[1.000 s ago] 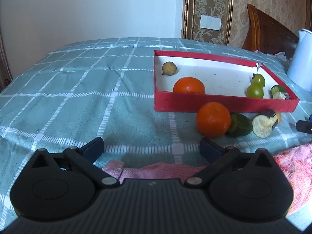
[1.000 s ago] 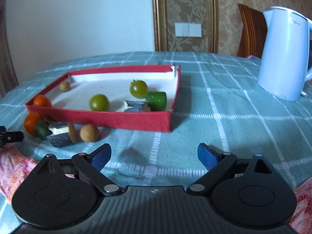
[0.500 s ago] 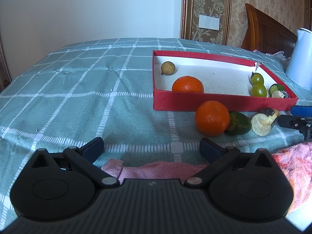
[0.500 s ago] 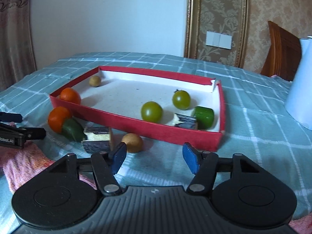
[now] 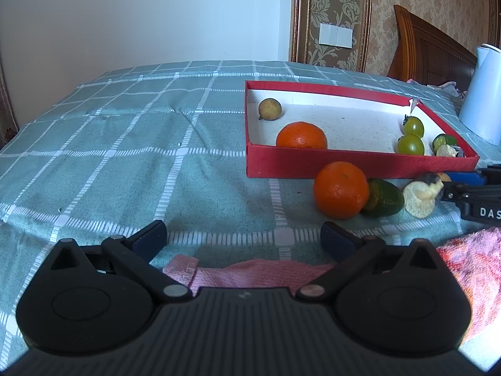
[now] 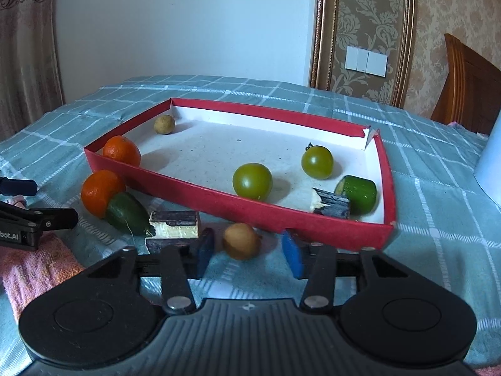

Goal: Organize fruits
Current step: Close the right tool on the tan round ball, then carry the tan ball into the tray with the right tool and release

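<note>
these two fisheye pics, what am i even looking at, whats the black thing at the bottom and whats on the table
The black shape at the bottom of each picture is a hand-held two-finger gripper; a person carries one in each hand, with a camera on each looking forward along its blue-tipped fingers. One picture is from the left gripper, the other from the right gripper.

On the checked tablecloth sits a red tray. In it lie an orange, a small brown fruit, two green tomatoes, a green chunk and a dark-skinned piece. On the cloth in front of the tray are another orange, a green cucumber piece, a dark-skinned cut piece and a small round brown fruit. A pink towel lies nearest.

The left gripper is open and empty. The right gripper's jaws are closing around the small round brown fruit, not yet pressing on it.
</note>
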Demonstrator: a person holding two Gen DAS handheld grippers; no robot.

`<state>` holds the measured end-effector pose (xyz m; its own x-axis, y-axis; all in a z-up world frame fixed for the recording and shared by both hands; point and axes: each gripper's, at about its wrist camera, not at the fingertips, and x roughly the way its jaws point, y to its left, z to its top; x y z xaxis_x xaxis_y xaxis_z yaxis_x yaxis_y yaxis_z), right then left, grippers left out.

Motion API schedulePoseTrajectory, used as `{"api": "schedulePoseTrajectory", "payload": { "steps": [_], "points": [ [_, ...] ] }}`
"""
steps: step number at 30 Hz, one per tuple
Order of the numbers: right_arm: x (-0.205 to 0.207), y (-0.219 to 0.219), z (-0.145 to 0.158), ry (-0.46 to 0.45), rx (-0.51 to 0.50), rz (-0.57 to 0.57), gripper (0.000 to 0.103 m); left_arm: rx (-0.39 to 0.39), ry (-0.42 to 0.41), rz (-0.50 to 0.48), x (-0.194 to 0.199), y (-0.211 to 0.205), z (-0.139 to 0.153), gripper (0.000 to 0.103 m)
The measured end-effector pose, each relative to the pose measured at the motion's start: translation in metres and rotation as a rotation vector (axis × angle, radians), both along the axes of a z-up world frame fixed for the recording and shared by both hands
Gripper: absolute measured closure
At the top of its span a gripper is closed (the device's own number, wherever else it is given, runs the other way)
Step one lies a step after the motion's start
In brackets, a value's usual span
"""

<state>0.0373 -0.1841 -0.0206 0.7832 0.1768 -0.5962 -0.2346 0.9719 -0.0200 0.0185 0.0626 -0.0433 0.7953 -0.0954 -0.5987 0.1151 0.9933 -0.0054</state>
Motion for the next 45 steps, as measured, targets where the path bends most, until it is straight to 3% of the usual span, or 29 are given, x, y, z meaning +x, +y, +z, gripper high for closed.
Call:
{"api": "schedulePoseTrajectory", "payload": {
  "steps": [3,19,25,37,45],
  "points": [
    [0.002,0.003,0.000,0.000,-0.004,0.002,0.075,0.000,0.000,0.000,0.000,0.000,0.000,0.000],
    [-0.015,0.001,0.006,-0.053,0.012,-0.015,0.076,0.000,0.000,0.000,0.000,0.000,0.000,0.000],
    [-0.016,-0.004,0.025,-0.111,0.013,-0.029,0.076,0.000,0.000,0.000,0.000,0.000,0.000,0.000],
    [0.041,0.000,0.040,-0.148,-0.075,-0.075,0.076,0.000,0.000,0.000,0.000,0.000,0.000,0.000],
    [0.084,0.010,0.035,-0.115,-0.106,-0.087,0.076,0.000,0.000,0.000,0.000,0.000,0.000,0.000]
  ]
}}
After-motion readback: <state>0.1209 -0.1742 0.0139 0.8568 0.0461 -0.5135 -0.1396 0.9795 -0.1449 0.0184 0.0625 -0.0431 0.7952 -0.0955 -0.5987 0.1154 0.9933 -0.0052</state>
